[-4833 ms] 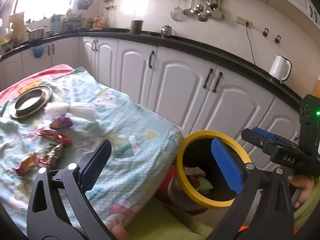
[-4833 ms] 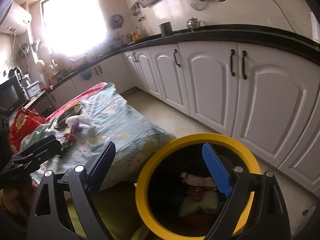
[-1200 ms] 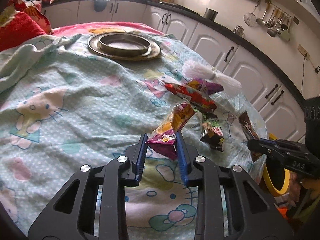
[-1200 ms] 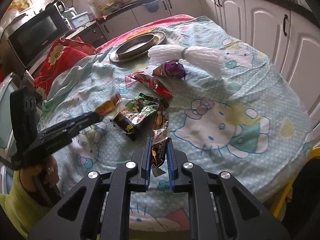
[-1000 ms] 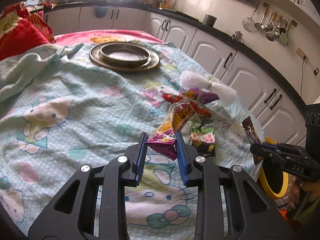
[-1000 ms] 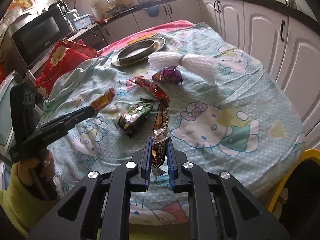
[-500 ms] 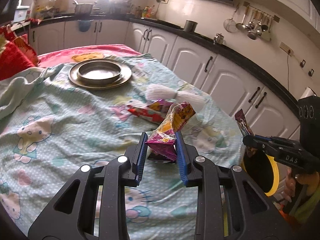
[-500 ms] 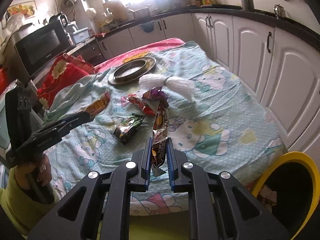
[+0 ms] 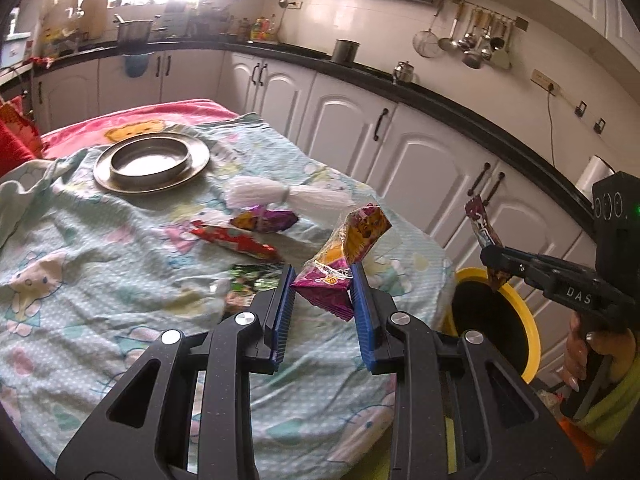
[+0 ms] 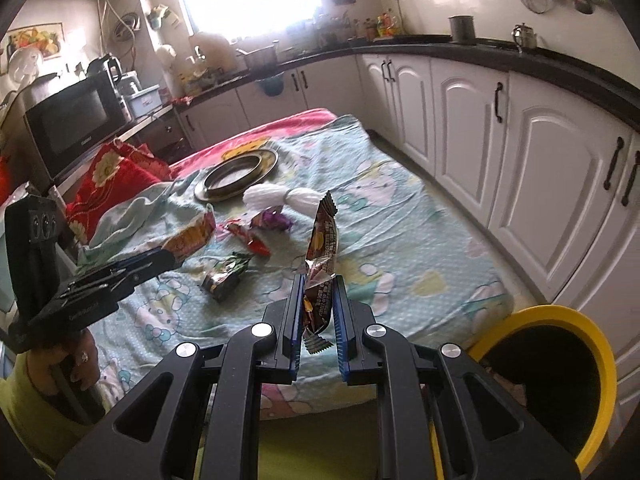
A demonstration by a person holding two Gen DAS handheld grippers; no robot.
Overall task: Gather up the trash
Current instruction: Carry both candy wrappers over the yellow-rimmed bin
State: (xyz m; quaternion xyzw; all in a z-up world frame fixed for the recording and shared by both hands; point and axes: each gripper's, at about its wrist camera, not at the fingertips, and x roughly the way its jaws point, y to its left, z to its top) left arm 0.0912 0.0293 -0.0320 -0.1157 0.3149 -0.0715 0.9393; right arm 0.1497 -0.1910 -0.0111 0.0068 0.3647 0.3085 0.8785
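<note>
A table under a pale cartoon-print sheet point(image 9: 100, 264) fills the room's middle, a yellow-rimmed bin point(image 10: 592, 344) standing at its near corner. A steel plate point(image 9: 152, 160) sits toward the far edge. The left gripper point(image 9: 322, 294) is clamped on a purple snack packet point(image 9: 340, 264); the right gripper point(image 10: 318, 304) pinches a brown wrapper point(image 10: 322, 248), both lifted above the sheet.
</note>
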